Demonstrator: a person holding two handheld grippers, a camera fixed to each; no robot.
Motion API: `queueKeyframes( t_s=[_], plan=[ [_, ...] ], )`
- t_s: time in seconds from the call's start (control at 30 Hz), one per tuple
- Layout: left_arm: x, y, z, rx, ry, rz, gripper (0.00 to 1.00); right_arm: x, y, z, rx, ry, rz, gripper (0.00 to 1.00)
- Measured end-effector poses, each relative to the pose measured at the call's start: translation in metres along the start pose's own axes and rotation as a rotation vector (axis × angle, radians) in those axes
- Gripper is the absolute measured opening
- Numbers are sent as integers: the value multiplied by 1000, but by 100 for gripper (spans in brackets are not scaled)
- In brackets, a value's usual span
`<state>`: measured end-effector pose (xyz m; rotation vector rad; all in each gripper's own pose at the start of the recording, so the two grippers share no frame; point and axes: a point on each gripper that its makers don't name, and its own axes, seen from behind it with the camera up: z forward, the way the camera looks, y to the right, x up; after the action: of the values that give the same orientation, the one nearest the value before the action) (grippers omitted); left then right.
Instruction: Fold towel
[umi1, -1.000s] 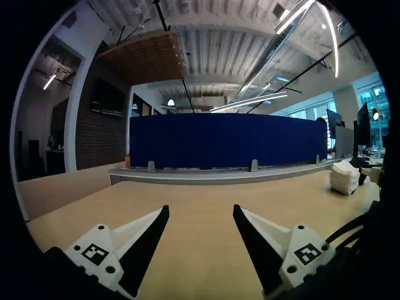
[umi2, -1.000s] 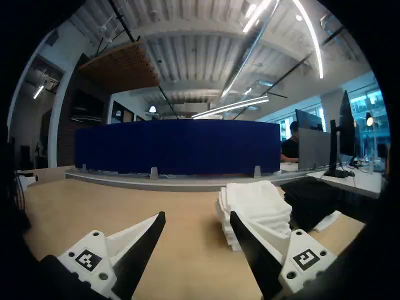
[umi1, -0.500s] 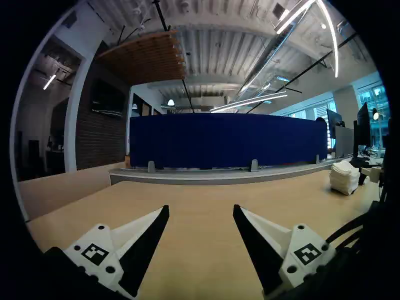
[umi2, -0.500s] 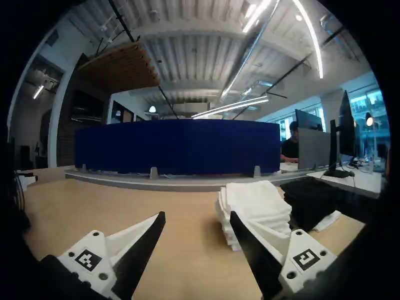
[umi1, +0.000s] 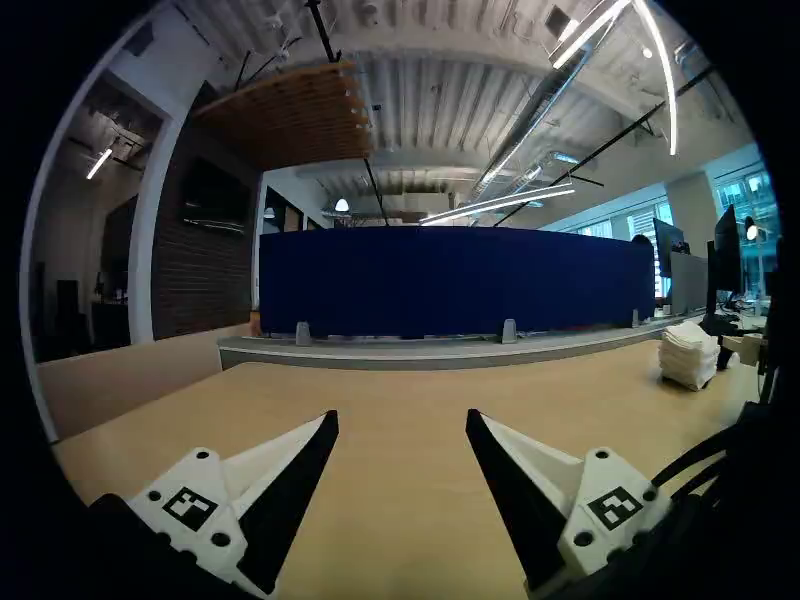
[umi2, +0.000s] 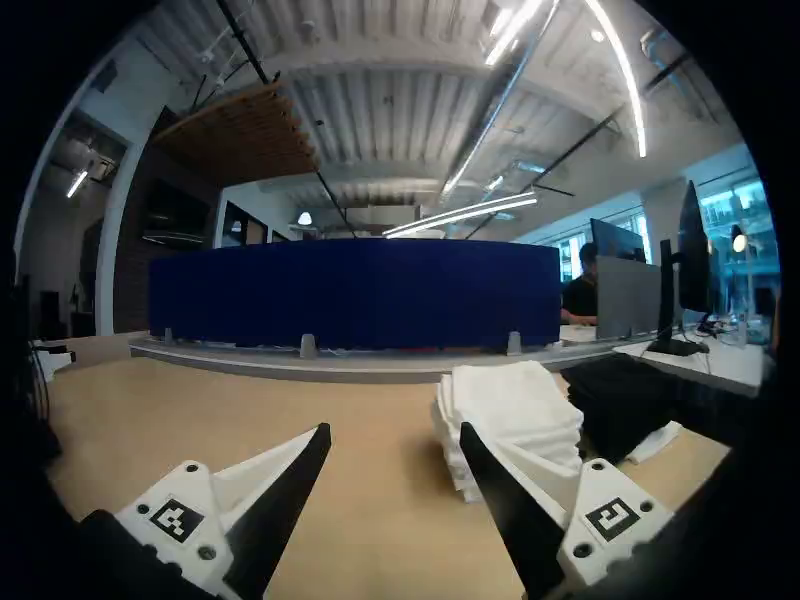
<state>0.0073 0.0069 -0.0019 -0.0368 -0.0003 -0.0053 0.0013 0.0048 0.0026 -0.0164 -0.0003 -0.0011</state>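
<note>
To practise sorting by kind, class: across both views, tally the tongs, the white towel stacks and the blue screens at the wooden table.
Tongs: 2 (left tongs, right tongs)
White towel stack: 1
Blue screen: 1
Total: 4

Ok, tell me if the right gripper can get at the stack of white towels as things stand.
Probably yes. The right gripper is open, and the towel stack lies just ahead on the table, nothing between them.
</note>
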Motion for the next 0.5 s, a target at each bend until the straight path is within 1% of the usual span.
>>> queueKeyframes(
  t_s=[0.5],
  plan=[
    [-3,0,2,0,1,-1,95,-1,0,0,0,0,0,100]
  ],
)
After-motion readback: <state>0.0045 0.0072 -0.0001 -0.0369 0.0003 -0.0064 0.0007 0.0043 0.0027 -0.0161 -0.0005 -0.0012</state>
